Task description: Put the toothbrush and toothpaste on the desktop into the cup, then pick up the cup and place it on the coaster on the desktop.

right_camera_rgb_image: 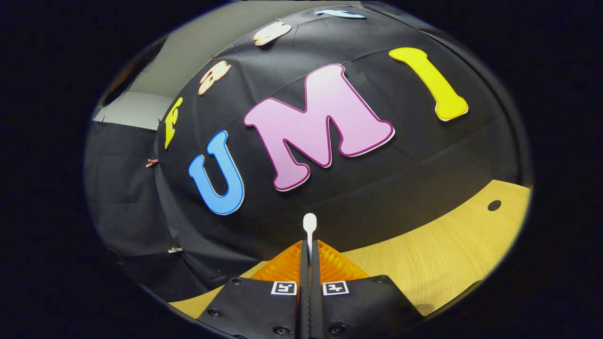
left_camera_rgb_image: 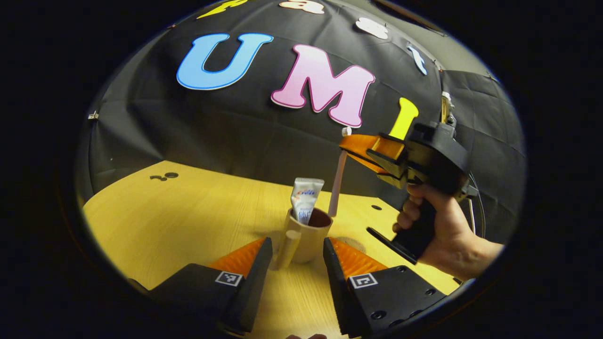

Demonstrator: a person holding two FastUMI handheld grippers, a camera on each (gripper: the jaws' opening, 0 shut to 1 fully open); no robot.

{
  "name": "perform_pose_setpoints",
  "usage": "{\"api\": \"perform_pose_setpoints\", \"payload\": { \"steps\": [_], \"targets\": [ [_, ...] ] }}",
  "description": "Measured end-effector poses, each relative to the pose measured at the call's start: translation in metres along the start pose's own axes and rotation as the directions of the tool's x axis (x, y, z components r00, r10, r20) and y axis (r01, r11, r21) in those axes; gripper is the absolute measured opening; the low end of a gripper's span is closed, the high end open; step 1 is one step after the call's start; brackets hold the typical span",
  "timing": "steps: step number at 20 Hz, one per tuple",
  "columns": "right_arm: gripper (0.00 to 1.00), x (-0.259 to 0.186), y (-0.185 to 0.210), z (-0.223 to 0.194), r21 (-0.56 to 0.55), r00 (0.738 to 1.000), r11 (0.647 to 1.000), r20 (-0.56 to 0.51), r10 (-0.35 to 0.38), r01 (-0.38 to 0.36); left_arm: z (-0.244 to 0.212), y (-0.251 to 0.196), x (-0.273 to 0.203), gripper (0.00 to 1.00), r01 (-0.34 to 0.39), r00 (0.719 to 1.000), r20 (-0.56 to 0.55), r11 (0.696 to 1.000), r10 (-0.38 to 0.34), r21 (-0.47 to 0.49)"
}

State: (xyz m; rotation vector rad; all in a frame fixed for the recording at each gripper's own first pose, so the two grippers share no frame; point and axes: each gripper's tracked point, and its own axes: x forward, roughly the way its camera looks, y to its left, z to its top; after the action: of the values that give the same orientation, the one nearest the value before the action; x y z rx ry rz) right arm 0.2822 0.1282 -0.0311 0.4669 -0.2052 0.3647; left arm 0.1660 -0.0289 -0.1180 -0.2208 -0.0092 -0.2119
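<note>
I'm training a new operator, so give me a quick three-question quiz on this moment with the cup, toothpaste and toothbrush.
1. True or false: the toothpaste already stands in the cup.
2. Which gripper is shut on the toothbrush? A) the left gripper B) the right gripper
3. Fill in: the left gripper's fingers stand ____ on either side of the cup, on the desktop.

Key
1. True; the tube stands upright inside it.
2. B; its fingers pinch the brush near its upper end, and the lower end is at the cup's rim.
3. Open; whether they touch the cup is unclear.
</note>
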Motion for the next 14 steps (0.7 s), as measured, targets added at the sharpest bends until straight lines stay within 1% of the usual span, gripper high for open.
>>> {"api": "perform_pose_setpoints", "payload": {
  "steps": [3, 6, 9, 14],
  "targets": [
    [0.05, 0.006, -0.010, -0.021, -0.049, 0.999, 0.999, -0.031, -0.023, 0.021, -0.008, 0.009, -0.005, 0.68, -0.021, 1.000, -0.022, 0.999, 0.020, -0.025],
    [0.05, 0.005, -0.012, -0.038, -0.096, 0.998, 0.995, -0.061, -0.021, 0.015, -0.011, 0.017, -0.005, 0.68, -0.041, 0.999, -0.026, 0.998, 0.039, -0.047],
    [0.05, 0.000, -0.014, -0.054, -0.102, 0.995, 0.995, -0.093, -0.029, 0.019, -0.012, 0.022, -0.001, 0.68, -0.052, 0.998, -0.029, 0.997, 0.051, -0.057],
    [0.07, -0.015, -0.011, -0.069, -0.102, 0.990, 0.995, -0.136, -0.032, 0.018, -0.020, 0.019, 0.011, 0.68, -0.038, 0.998, -0.059, 0.998, 0.034, -0.055]
  ]
}}
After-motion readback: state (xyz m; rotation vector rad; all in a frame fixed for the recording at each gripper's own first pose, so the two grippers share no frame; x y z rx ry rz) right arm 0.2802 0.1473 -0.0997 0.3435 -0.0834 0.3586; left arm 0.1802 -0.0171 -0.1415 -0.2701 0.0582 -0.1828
